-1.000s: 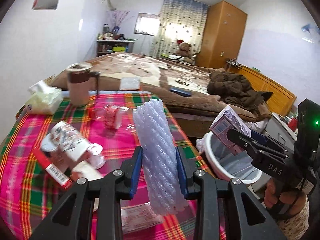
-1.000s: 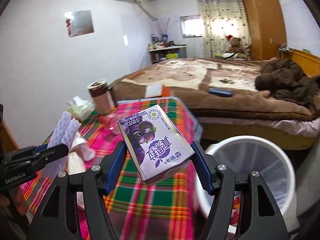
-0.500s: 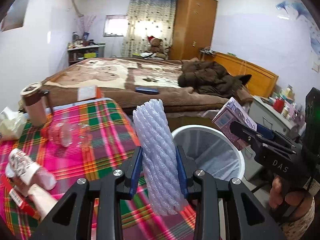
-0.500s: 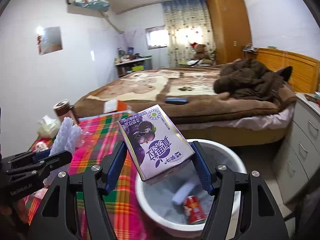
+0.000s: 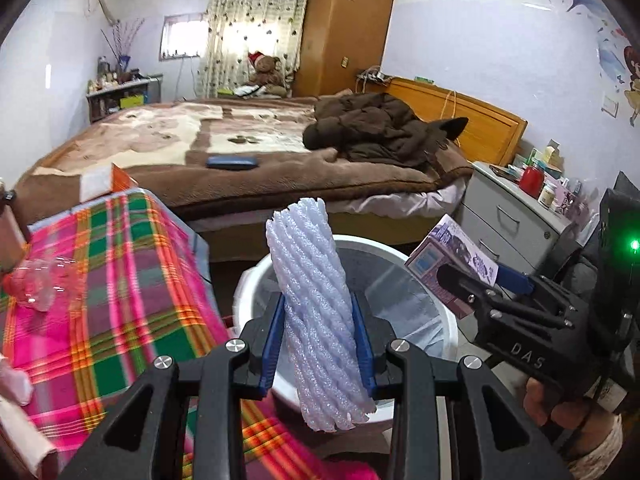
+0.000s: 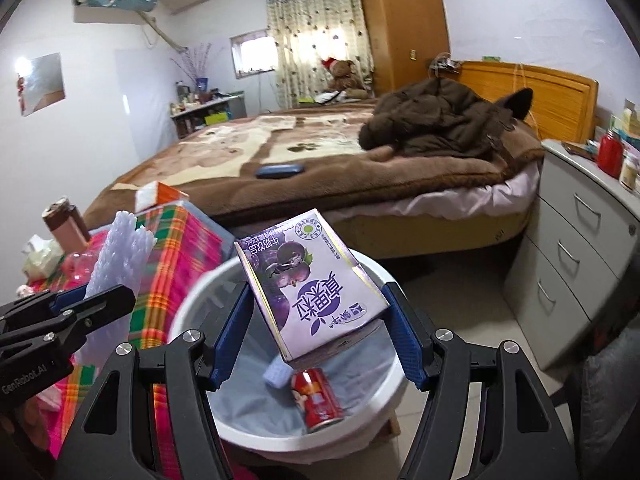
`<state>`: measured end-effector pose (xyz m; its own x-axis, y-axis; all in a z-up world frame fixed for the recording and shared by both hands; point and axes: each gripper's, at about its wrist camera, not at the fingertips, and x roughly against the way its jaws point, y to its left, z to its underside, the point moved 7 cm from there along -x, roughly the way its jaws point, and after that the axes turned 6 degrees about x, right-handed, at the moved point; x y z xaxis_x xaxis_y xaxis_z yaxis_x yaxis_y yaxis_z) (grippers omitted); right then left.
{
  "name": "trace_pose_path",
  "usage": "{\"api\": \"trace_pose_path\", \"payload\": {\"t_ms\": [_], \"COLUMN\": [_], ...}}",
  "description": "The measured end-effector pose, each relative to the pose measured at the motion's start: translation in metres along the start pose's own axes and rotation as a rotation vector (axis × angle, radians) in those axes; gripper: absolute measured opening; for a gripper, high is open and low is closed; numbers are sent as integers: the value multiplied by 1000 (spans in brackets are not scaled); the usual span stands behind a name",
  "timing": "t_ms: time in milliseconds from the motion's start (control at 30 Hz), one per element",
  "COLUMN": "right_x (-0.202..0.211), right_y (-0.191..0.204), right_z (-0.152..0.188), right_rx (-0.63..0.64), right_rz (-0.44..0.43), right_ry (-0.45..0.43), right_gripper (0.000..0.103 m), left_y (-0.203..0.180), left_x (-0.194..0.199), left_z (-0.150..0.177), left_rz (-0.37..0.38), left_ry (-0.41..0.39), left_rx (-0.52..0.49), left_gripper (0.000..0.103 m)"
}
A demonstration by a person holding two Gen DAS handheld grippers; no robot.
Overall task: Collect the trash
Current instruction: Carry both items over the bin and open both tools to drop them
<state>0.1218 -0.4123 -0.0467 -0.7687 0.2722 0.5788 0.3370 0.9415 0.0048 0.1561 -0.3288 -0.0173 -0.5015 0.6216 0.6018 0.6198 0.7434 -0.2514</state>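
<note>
My left gripper (image 5: 319,342) is shut on a white foam net sleeve (image 5: 312,304), held upright over the near rim of a white trash bin (image 5: 442,320). The right gripper (image 6: 318,332) is shut on a purple drink carton (image 6: 312,284), tilted above the same bin (image 6: 386,396). Inside the bin lie a red can (image 6: 318,398) and a small pale roll (image 6: 277,374). In the left wrist view the right gripper (image 5: 472,280) with its carton (image 5: 452,256) comes in from the right. The right wrist view shows the left gripper (image 6: 116,292) and the foam sleeve (image 6: 120,256) at left.
A table with a plaid cloth (image 5: 120,280) stands left of the bin, with a crumpled clear plastic bottle (image 5: 40,284) and a brown cup (image 6: 66,222) on it. A bed (image 6: 320,160) lies behind; a grey drawer cabinet (image 6: 576,256) stands to the right.
Both grippers have swung right from over the table to over the bin, each keeping its grip. The bin's inside with the red can has come into view.
</note>
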Motion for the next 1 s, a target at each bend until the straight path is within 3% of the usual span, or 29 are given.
{"api": "trace_pose_path", "payload": {"t_ms": [267, 367, 433, 733, 1000], "right_x": [-20, -23, -25, -21, -9], "right_y": [-11, -11, -11, -8, 0], "right_z": [16, 19, 19, 16, 11], "right_rx": [18, 24, 36, 63, 55], "right_rz": [30, 11, 16, 41, 28], "right_ry": [90, 102, 107, 92, 58], "right_gripper": [67, 68, 68, 69, 74], "left_y": [-4, -2, 2, 13, 22], "left_x": [-31, -35, -36, -25, -6], "left_z": [5, 8, 7, 6, 6], "left_rz": [-30, -48, -53, -63, -67], "left_ry": [49, 65, 65, 53, 30], "left_rx": [-16, -19, -6, 20, 40], "left_gripper": [35, 48, 66, 77, 78]}}
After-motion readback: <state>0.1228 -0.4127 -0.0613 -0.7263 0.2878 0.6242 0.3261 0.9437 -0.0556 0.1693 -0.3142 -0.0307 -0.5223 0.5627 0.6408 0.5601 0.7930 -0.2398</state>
